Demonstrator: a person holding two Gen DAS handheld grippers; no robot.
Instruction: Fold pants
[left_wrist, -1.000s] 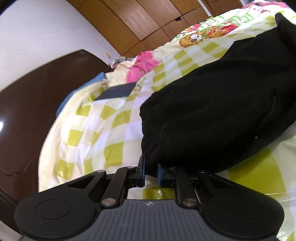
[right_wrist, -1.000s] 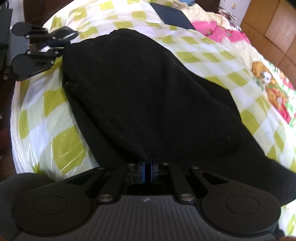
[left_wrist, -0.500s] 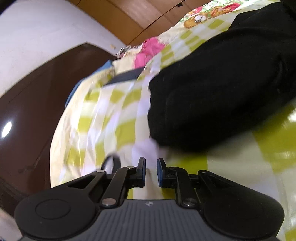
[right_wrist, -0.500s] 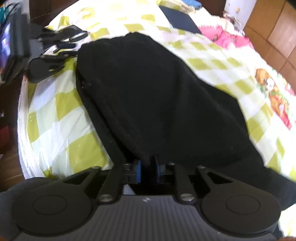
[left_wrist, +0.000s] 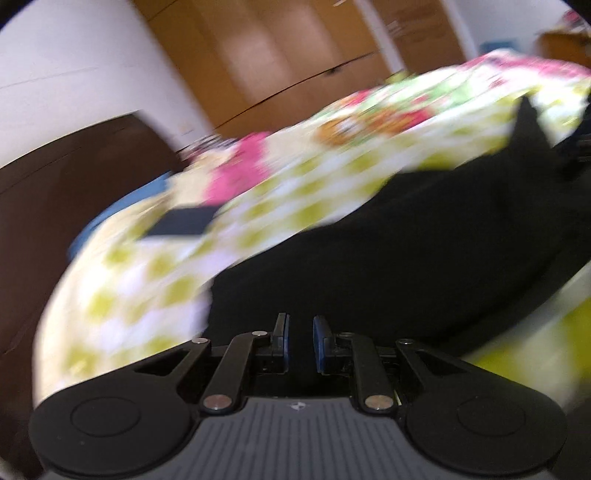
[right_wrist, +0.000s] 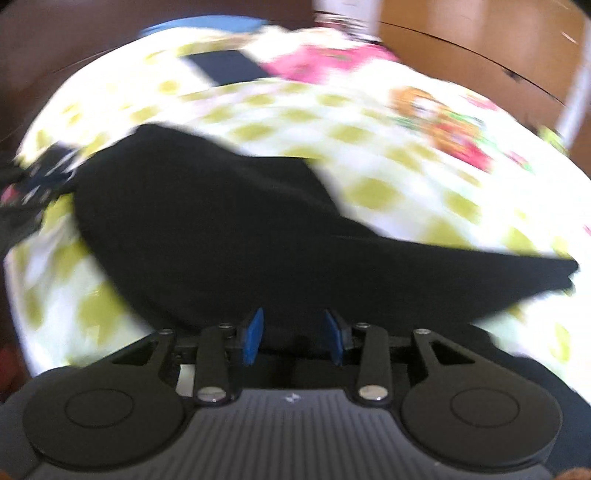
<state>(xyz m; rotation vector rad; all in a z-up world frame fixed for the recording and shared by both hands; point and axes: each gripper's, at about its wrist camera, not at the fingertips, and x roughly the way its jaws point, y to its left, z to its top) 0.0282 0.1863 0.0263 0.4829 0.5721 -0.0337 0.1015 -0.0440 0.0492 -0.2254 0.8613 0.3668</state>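
The black pants (left_wrist: 406, 251) lie folded on the yellow-green checked bedspread (left_wrist: 155, 280); they also show in the right wrist view (right_wrist: 229, 229). My left gripper (left_wrist: 299, 334) hovers over the near edge of the pants, jaws a little apart and empty. My right gripper (right_wrist: 293, 332) is open and empty just above the near edge of the pants. Both views are blurred by motion. The left gripper shows blurred at the far left of the right wrist view (right_wrist: 33, 184).
A dark flat object (left_wrist: 184, 221) lies on the bed beyond the pants, near pink bedding (left_wrist: 236, 173). A dark brown headboard (left_wrist: 55, 192) stands at the left. Wooden wardrobe doors (left_wrist: 280, 55) stand behind the bed.
My right gripper opened and let go of the pants' edge, which now lies flat. My left gripper swung back over the pants. Both cameras have lifted and moved quickly.
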